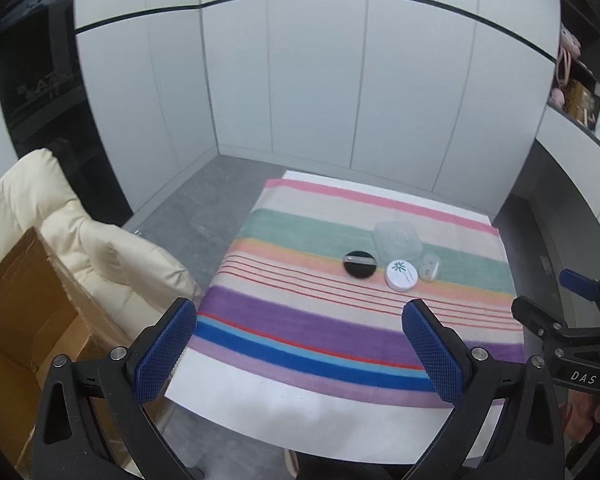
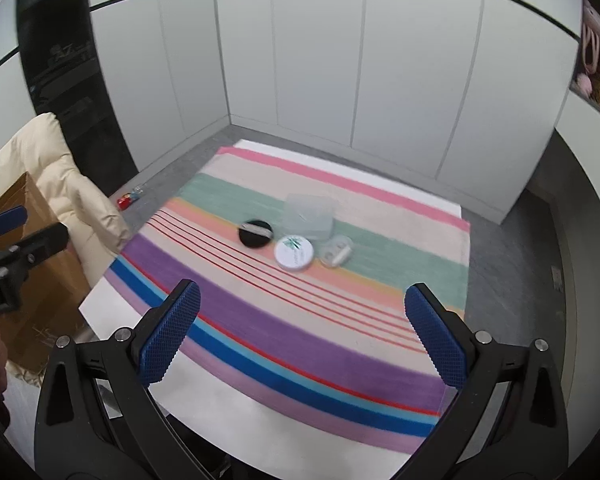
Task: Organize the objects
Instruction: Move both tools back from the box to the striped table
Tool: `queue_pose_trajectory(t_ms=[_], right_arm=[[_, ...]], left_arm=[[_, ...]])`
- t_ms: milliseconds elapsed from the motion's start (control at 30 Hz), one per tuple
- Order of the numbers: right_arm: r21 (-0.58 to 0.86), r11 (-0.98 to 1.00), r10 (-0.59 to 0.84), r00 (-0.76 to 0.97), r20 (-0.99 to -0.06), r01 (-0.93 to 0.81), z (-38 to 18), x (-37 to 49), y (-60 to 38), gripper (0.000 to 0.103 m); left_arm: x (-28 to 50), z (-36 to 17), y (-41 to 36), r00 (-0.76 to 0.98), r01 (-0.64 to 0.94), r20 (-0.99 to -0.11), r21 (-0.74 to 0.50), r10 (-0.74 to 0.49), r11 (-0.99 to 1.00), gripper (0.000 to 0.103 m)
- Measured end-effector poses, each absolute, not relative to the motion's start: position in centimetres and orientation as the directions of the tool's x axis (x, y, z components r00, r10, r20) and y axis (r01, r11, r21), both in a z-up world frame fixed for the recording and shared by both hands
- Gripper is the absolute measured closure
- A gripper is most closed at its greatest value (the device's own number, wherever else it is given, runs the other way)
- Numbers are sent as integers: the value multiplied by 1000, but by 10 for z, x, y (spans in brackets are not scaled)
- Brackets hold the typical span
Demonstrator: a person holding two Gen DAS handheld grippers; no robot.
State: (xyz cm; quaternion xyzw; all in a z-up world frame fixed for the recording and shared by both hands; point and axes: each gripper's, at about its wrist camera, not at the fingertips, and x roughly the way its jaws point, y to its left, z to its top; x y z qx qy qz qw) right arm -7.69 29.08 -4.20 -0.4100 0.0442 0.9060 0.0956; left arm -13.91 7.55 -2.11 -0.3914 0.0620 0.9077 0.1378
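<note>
On a striped cloth [image 1: 300,320] [image 2: 260,320] over a white table lie a black round puff [image 1: 360,265] [image 2: 256,233], a white round tin with a green mark [image 1: 400,275] [image 2: 295,253], a small clear case [image 1: 429,267] [image 2: 336,252] and a clear plastic box [image 1: 397,241] [image 2: 311,212]. My left gripper [image 1: 299,344] is open and empty, held above the cloth's near part. My right gripper [image 2: 302,332] is open and empty, also short of the objects; it shows at the right edge of the left wrist view [image 1: 572,312].
A cardboard box [image 1: 28,320] [image 2: 32,280] and a cream padded jacket [image 1: 80,232] [image 2: 60,176] stand left of the table. A small red object [image 2: 125,201] lies on the grey floor. White cabinet panels stand behind; shelves with items [image 1: 588,96] are at the right.
</note>
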Motion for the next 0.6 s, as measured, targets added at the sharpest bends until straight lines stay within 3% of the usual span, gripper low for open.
queue_pose_trajectory(t_ms=[400, 600], right_arm=[[-42, -945, 219, -534, -816, -323, -88, -70, 342, 0], [-19, -943, 189, -489, -852, -331, -125, -99, 361, 0]], left_arm=[[-168, -70, 120, -611, -407, -760, 62, 221, -911, 0], [-201, -110, 139, -567, -410, -801, 70, 194, -909, 1]])
